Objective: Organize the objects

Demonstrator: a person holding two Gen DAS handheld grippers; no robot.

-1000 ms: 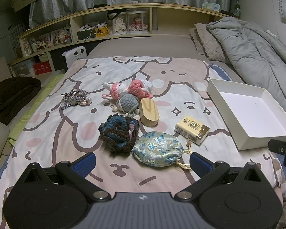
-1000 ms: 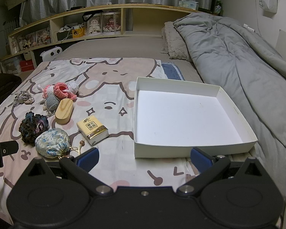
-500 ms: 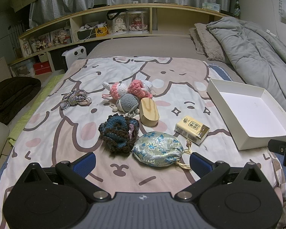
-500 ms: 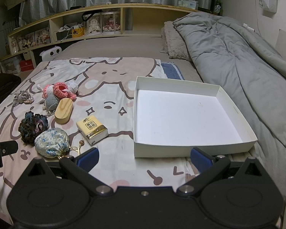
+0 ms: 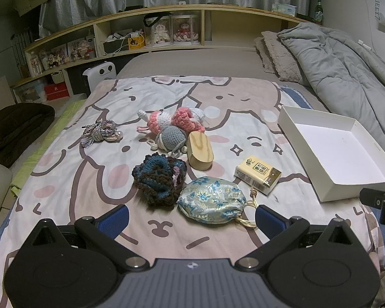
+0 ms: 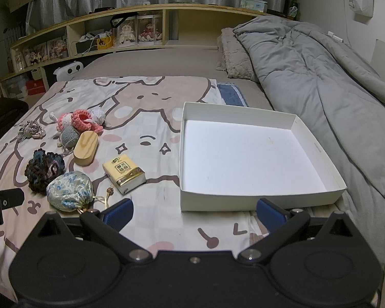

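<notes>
On the cartoon-print bedspread lie a blue floral drawstring pouch (image 5: 212, 199), a dark blue-brown crochet piece (image 5: 158, 179), an oval wooden box (image 5: 200, 150), a yellow tissue pack (image 5: 258, 174), pink and grey crochet toys (image 5: 171, 125) and a small grey tassel bundle (image 5: 100, 133). An empty white box (image 6: 246, 154) sits to the right. My left gripper (image 5: 191, 218) is open just before the pouch, holding nothing. My right gripper (image 6: 194, 213) is open at the white box's near wall. The same pouch (image 6: 69, 190) and tissue pack (image 6: 123, 173) appear at the left of the right wrist view.
A grey duvet (image 6: 320, 77) and pillow (image 6: 234, 54) fill the bed's right side. A wooden headboard shelf (image 5: 166, 36) holds dolls and small items. A dark cushion (image 5: 15, 125) and a white heater (image 5: 100, 75) stand left of the bed.
</notes>
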